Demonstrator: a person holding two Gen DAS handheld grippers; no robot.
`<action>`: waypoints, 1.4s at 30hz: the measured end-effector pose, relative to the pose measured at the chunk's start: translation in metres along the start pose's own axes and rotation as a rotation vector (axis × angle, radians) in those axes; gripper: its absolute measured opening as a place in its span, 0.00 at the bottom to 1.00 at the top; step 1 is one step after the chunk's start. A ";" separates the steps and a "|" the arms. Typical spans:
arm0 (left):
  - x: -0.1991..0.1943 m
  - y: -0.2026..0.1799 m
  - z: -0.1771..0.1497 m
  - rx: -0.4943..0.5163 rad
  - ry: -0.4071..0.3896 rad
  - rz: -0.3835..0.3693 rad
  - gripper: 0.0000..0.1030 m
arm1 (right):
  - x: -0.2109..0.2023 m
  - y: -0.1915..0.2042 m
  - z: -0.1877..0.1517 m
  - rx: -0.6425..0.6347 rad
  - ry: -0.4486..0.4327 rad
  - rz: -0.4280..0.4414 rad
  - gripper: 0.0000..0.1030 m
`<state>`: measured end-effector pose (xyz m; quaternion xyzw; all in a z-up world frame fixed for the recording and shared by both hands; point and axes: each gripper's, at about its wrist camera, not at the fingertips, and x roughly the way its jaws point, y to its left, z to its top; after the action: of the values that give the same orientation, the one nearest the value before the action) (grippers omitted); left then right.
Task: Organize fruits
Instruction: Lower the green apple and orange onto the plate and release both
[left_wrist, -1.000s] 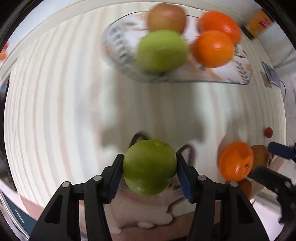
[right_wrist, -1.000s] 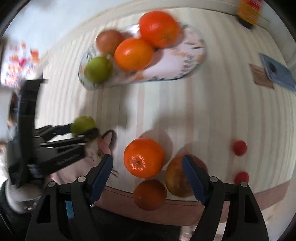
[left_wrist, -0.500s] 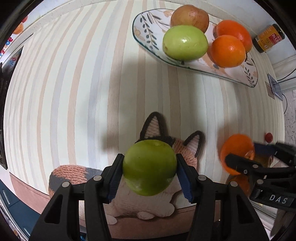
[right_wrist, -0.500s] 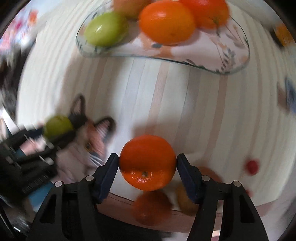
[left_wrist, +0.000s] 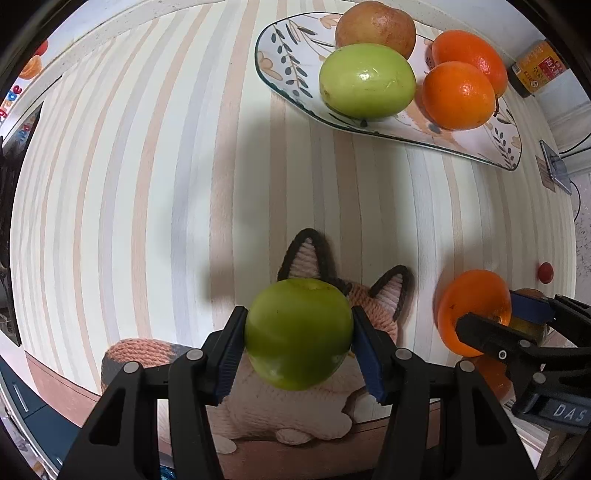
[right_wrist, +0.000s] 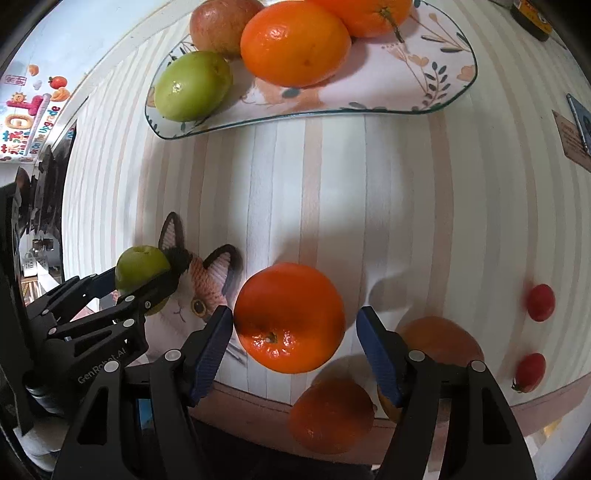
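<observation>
My left gripper (left_wrist: 298, 345) is shut on a green apple (left_wrist: 298, 338) and holds it above a knitted cat toy (left_wrist: 314, 402). My right gripper (right_wrist: 294, 341) is shut on an orange (right_wrist: 290, 317), lifted off the striped table; it also shows in the left wrist view (left_wrist: 474, 312). The patterned plate (right_wrist: 424, 70) at the far side holds a green apple (right_wrist: 192, 85), a brownish pear-like fruit (right_wrist: 221, 24) and two oranges (right_wrist: 295, 44).
Two more oranges (right_wrist: 332, 415) (right_wrist: 441, 341) and two cherry tomatoes (right_wrist: 540, 302) (right_wrist: 530, 371) lie near the table's front edge. A small jar (left_wrist: 537, 70) and a card with a phone (right_wrist: 576, 129) sit at the far right.
The right gripper closed on the orange and lifted it. The left gripper drew back over the cat toy with the apple still held.
</observation>
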<state>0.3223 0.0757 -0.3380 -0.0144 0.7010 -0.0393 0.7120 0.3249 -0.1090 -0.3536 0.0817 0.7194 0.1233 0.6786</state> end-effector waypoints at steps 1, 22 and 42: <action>0.000 -0.001 0.001 0.003 0.002 -0.002 0.51 | 0.000 0.000 0.001 -0.007 -0.003 -0.009 0.64; -0.102 -0.012 0.135 0.057 -0.193 -0.027 0.51 | -0.090 -0.075 0.076 0.250 -0.254 0.086 0.63; -0.020 0.005 0.196 -0.027 0.000 -0.032 0.81 | -0.065 -0.102 0.112 0.347 -0.266 0.109 0.88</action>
<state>0.5181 0.0749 -0.3155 -0.0354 0.7009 -0.0415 0.7111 0.4455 -0.2173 -0.3263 0.2517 0.6284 0.0223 0.7357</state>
